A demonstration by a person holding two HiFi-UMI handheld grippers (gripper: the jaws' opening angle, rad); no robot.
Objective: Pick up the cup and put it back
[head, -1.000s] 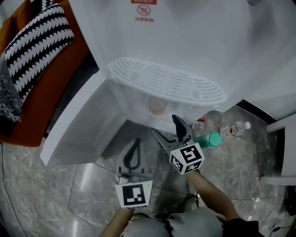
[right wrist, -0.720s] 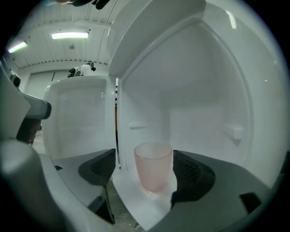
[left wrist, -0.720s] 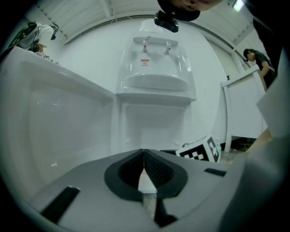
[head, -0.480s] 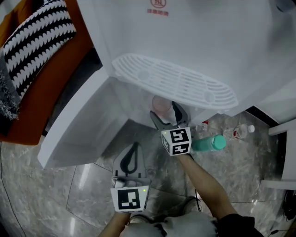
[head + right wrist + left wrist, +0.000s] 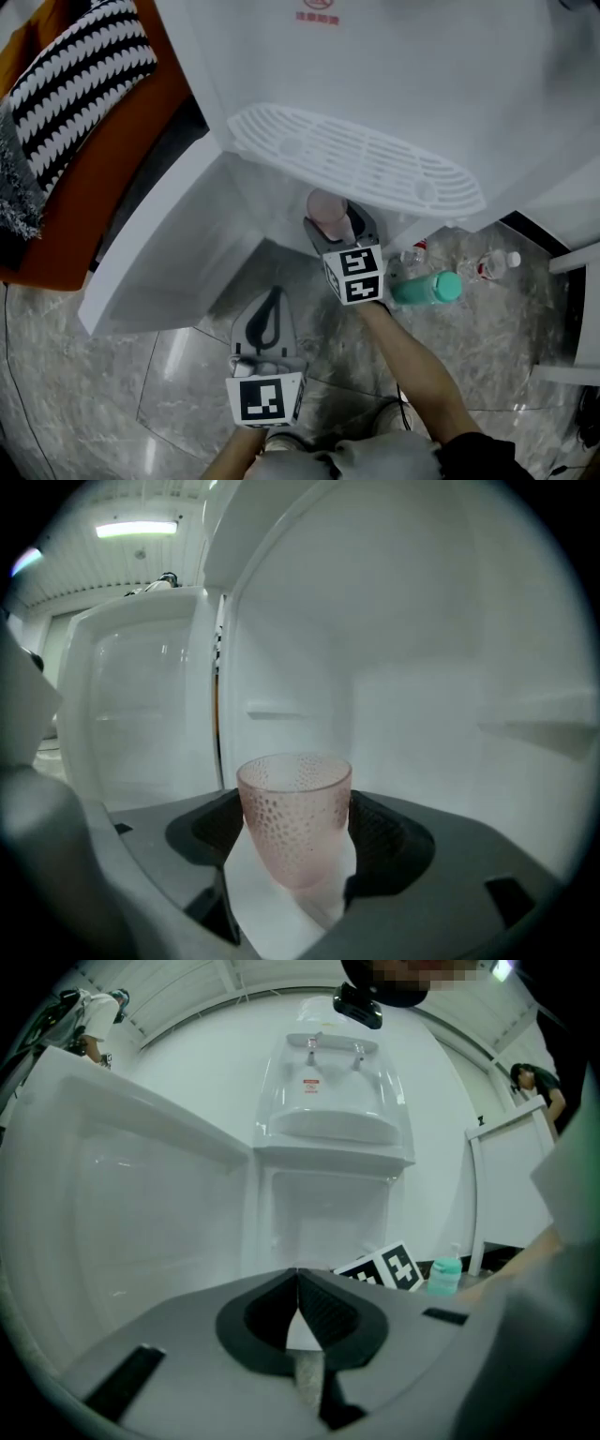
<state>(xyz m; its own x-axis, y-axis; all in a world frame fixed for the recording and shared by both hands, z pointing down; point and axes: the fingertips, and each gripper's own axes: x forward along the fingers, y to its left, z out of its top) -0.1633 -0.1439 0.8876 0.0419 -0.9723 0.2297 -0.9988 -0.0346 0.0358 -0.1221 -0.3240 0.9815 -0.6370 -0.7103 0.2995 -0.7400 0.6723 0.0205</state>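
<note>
A pink dimpled cup stands upright on the white floor inside the dispenser's lower cabinet. My right gripper reaches into the cabinet, with the cup between its two pads. The jaws have just been closing in on the cup. The pads sit close beside its sides, and white floor still shows between them and the narrower base. My left gripper hangs lower, outside the cabinet, shut and empty.
The cabinet door stands swung open at the left. A white drip tray juts out above the cup. A green bottle and a clear plastic bottle lie on the marble floor to the right. An orange seat with a striped cushion is far left.
My right gripper has moved forward and down into the cabinet until its jaws flank the cup. The left gripper has stayed put.
</note>
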